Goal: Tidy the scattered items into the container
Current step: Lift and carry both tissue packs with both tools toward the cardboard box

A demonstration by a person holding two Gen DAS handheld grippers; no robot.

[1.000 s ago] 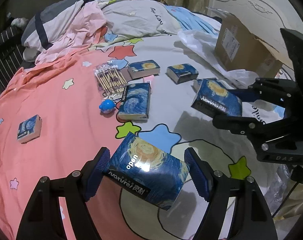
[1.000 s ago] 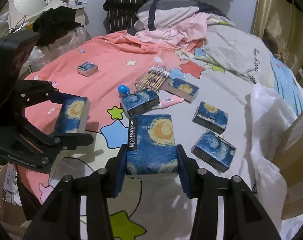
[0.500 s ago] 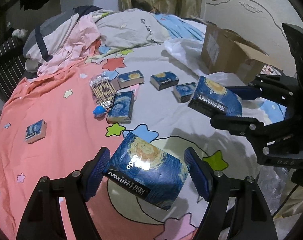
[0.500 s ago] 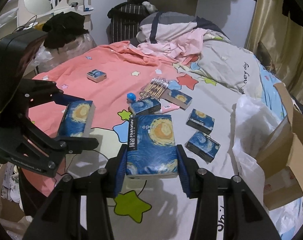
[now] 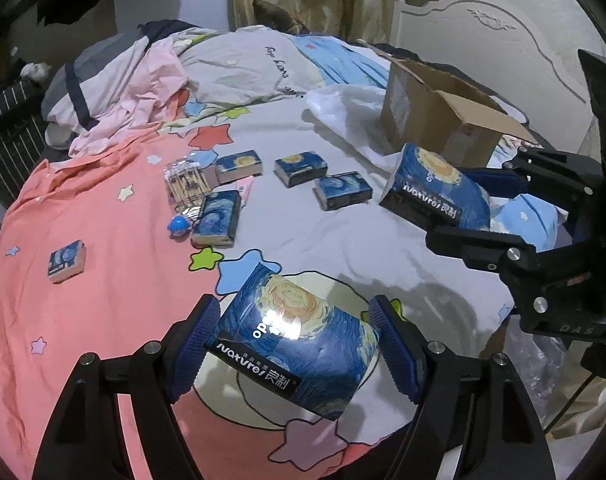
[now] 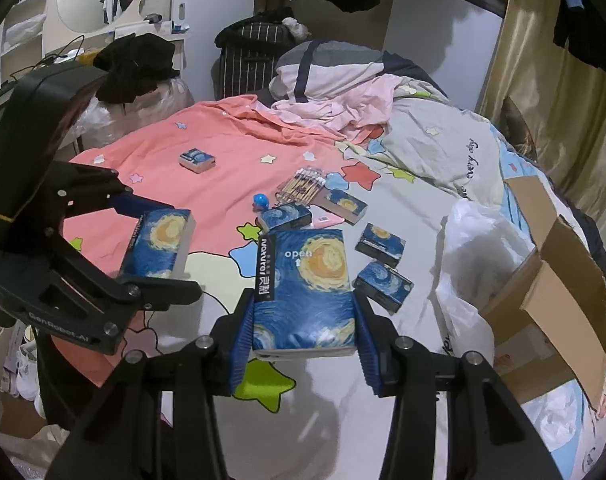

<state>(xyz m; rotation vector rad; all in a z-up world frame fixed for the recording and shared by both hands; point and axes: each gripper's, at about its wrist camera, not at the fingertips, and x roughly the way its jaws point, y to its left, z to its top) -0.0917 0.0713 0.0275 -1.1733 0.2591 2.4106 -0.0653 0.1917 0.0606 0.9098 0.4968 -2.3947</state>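
Observation:
My left gripper is shut on a blue starry tissue pack, held above the bed. My right gripper is shut on another blue starry tissue pack, also in the air; it shows in the left wrist view near the open cardboard box. The box lies at the right in the right wrist view. Several more tissue packs lie on the bed, one apart on the pink sheet.
A bag of cotton swabs, a small blue toy and a pink item lie among the packs. A white plastic bag sits beside the box. Crumpled bedding is piled at the far side.
Both grippers have risen and drawn back from the bed with their packs; the bed items look smaller and the box shows more fully. Both grips are unchanged.

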